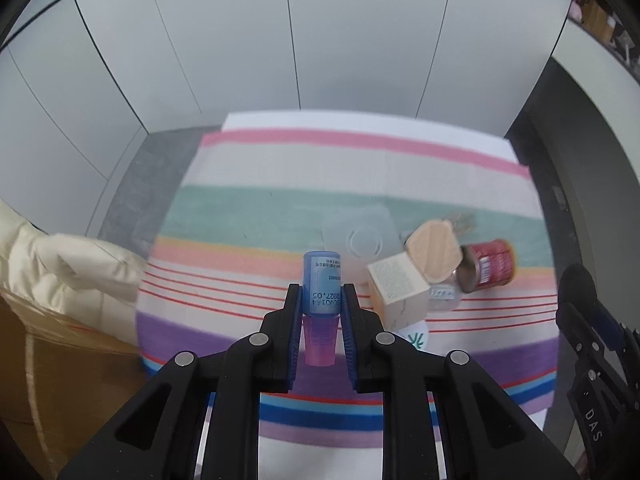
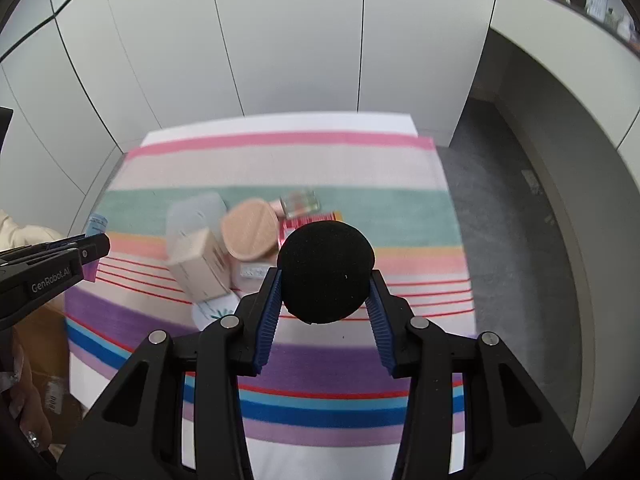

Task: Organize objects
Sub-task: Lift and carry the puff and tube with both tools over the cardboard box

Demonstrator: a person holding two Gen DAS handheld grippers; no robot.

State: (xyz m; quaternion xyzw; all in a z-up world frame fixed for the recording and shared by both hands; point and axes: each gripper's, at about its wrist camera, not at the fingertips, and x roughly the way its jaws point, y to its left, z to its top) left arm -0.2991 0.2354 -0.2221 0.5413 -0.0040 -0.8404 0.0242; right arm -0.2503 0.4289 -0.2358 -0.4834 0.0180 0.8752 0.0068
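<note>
While held above the striped cloth [image 1: 360, 168], clamped in the left gripper [image 1: 321, 300]: a small blue bottle [image 1: 321, 280] with a pink cap [image 1: 319, 340], cap toward the camera, both pads pressing its sides just where body meets cap. Probably light, stiff plastic, smooth and a little slippery; best held on the straight blue body, not on the tapered cap, which could slide out.

Clamped in the right gripper [image 2: 325, 292]: a black foam ball [image 2: 326, 272], pinched at its widest part, fingers spread wide around it. Looks soft and very light; likely to give under pressure and spring back, so a hold across the middle seems safest.

Farther off, lying on the cloth in a loose pile: a beige box [image 1: 396, 288], tipped against a jar with a round tan lid [image 1: 434, 250], and beside these a red can [image 1: 490, 266] on its side. Behind, a clear plastic tub [image 1: 362, 234], blurred. Under the box, a white disc with green marks [image 1: 416, 338]. Box light and rigid by the look; can harder and prone to roll; jar possibly glass, so fragile.

Beyond the table, pale wall panels [image 1: 240, 40].
</note>
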